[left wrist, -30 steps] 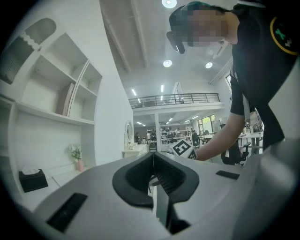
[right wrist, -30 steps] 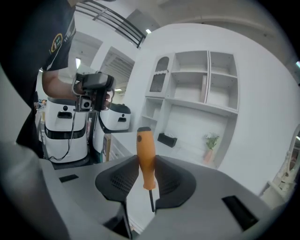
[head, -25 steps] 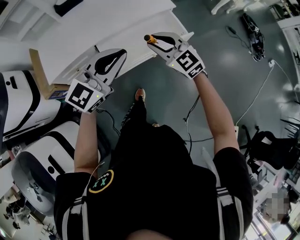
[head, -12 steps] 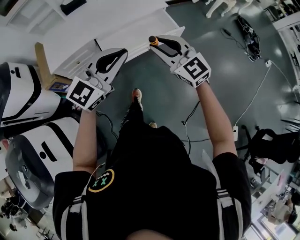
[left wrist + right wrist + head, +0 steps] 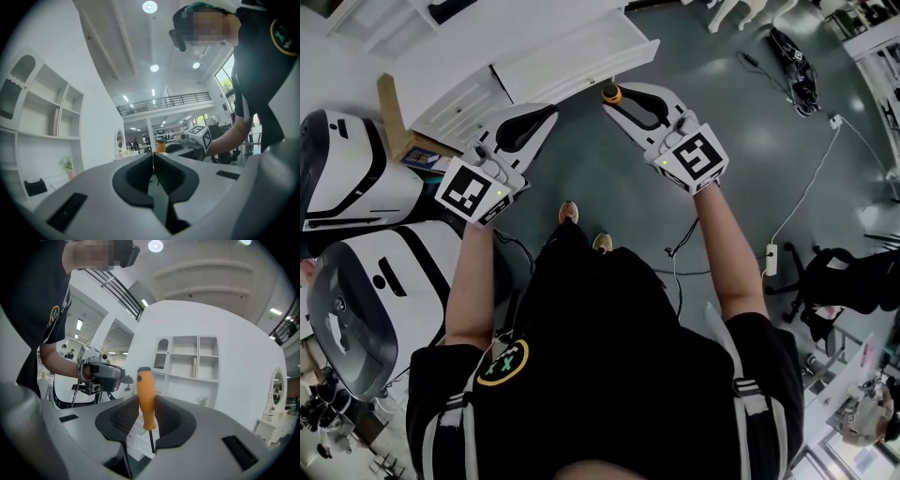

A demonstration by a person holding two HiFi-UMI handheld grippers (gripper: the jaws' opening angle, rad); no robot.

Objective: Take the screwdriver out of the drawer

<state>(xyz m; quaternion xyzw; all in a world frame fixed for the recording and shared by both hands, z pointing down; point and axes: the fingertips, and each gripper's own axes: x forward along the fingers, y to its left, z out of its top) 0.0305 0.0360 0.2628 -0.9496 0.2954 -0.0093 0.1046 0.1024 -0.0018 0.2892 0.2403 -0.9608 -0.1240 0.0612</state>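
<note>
An orange-handled screwdriver (image 5: 146,399) stands upright between the jaws of my right gripper (image 5: 146,420), which is shut on it; its thin shaft points down. In the head view the right gripper (image 5: 630,101) hangs over the grey floor with the orange handle (image 5: 610,93) at its tip. My left gripper (image 5: 523,127) is beside it, jaws together and empty, and shows the same in its own view (image 5: 153,161). The white drawer unit (image 5: 572,56) lies past both grippers, a little away from their tips.
A white shelf cabinet (image 5: 190,363) stands ahead on the wall. White pods (image 5: 356,187) sit at the left. A cardboard piece (image 5: 394,122) leans by the drawer unit. Cables (image 5: 811,197) run over the floor at the right. The person's feet (image 5: 581,228) are below the grippers.
Both grippers have pulled back from the white drawer unit and now hang over the floor. The screwdriver has stayed in the right gripper's jaws.
</note>
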